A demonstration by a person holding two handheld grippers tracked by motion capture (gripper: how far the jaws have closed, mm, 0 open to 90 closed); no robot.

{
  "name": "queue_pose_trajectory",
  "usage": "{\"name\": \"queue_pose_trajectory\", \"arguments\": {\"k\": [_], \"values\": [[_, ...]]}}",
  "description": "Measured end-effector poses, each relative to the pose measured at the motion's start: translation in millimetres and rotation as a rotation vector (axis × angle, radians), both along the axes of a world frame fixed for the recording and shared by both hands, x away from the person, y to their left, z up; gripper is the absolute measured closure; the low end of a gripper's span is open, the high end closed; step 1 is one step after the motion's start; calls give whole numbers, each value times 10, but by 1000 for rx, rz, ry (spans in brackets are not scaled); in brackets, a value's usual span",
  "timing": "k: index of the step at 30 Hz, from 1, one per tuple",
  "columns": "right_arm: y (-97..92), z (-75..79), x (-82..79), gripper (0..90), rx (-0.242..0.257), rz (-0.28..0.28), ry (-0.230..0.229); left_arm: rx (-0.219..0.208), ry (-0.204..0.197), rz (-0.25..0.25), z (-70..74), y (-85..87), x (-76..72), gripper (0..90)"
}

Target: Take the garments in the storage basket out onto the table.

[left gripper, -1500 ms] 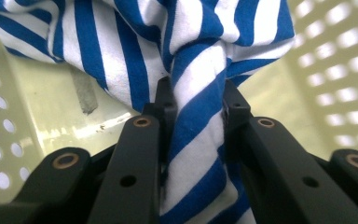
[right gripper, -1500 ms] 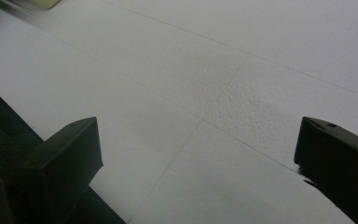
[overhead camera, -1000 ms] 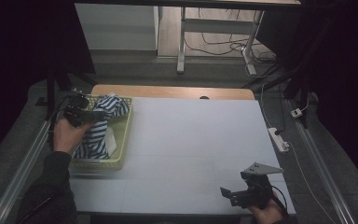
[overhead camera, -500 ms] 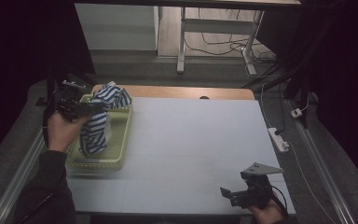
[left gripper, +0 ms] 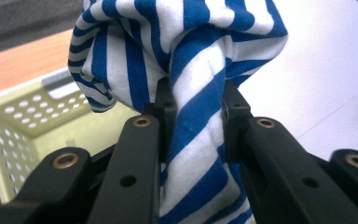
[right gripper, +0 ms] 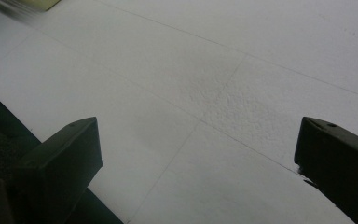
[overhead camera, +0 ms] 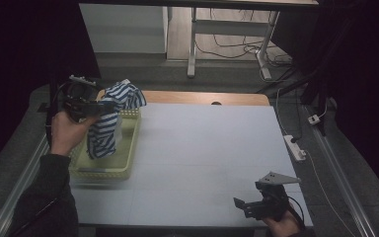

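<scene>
**One gripper loaded, one idle**

Left gripper fingers clamp a bunched blue-and-white striped cotton garment, suspended above the pale green perforated plastic basket. Right gripper fingers stand wide apart, empty, over the white tabletop.

A pale green perforated plastic basket sits at the table's nine o'clock edge, on the white foam-covered table. Above it, at about ten o'clock, the left gripper holds a blue-and-white striped cloth garment, which hangs down into the basket. The right gripper rests well apart at five o'clock, near the table's front edge. A white power strip lies beside the table at three o'clock.
</scene>
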State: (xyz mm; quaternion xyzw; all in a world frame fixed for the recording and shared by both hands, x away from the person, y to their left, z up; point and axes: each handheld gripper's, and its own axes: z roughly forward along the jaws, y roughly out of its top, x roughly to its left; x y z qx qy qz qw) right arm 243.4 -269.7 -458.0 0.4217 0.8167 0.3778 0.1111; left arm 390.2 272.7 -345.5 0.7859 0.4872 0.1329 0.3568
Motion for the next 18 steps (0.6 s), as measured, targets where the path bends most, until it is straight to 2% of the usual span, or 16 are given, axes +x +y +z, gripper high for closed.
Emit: {"name": "queue_pose_trajectory", "arguments": {"k": [5, 11, 18], "values": [[-2, 0, 1, 4, 1, 0, 0, -14, -15, -40, 180, -114, 15, 740], [-4, 0, 0, 4, 2, 3, -1, -2, -42, -80, 372, -318, 30, 738], [-6, 2, -1, 4, 2, 5, 0, -6, -57, -143, 523, -598, 79, 738]]}}
